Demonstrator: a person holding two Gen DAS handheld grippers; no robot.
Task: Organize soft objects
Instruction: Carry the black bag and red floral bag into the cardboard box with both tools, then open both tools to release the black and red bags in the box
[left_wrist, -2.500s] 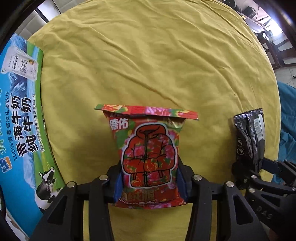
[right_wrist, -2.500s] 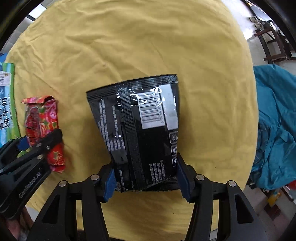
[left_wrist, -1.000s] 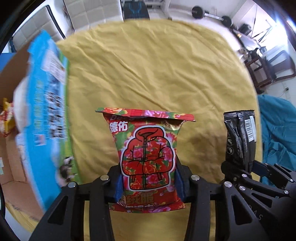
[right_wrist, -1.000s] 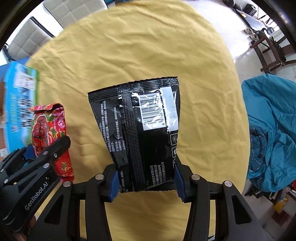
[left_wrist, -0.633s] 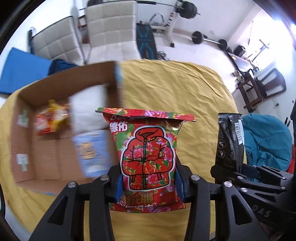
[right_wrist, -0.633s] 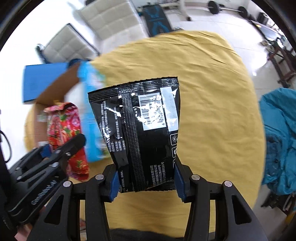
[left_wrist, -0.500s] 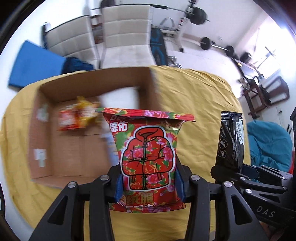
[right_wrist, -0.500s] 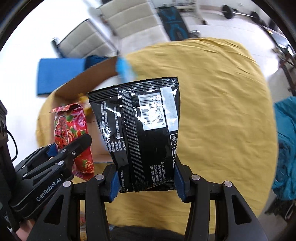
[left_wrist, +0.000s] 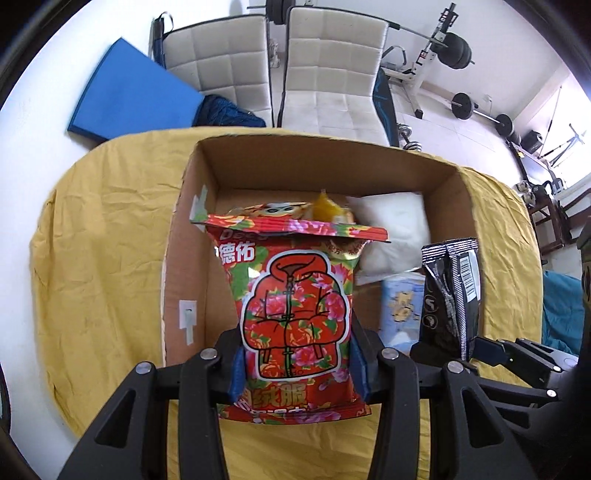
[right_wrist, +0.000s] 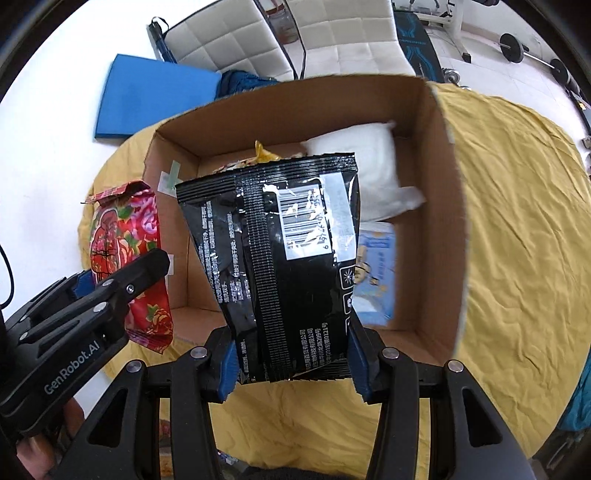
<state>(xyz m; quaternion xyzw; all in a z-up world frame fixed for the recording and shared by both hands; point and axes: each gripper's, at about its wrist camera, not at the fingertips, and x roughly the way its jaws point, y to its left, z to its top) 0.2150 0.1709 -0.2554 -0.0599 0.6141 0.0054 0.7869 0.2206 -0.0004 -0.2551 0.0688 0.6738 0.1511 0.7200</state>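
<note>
We hold both packs in the air over the open cardboard box (left_wrist: 177, 258) on the yellow-covered table (left_wrist: 103, 258): our left claw (left_wrist: 295, 363) pinches the red floral packet (left_wrist: 295, 314), our right claw (right_wrist: 291, 363) pinches the black packet (right_wrist: 280, 266). A white pillow pack (right_wrist: 365, 166), a blue pack (right_wrist: 376, 269) and an orange snack (left_wrist: 325, 208) already lie inside; we judge that only dropping these two remains.

I see the red floral packet (left_wrist: 295, 317) upright, pinched at its lower sides. The black foil packet (right_wrist: 284, 266) is likewise upright, barcode side facing me. Both are above the open cardboard box (left_wrist: 192, 236), which contains a white pillow pack (left_wrist: 391, 225), a light-blue pack (left_wrist: 400, 306) and a yellow snack bag (left_wrist: 325, 208).
</note>
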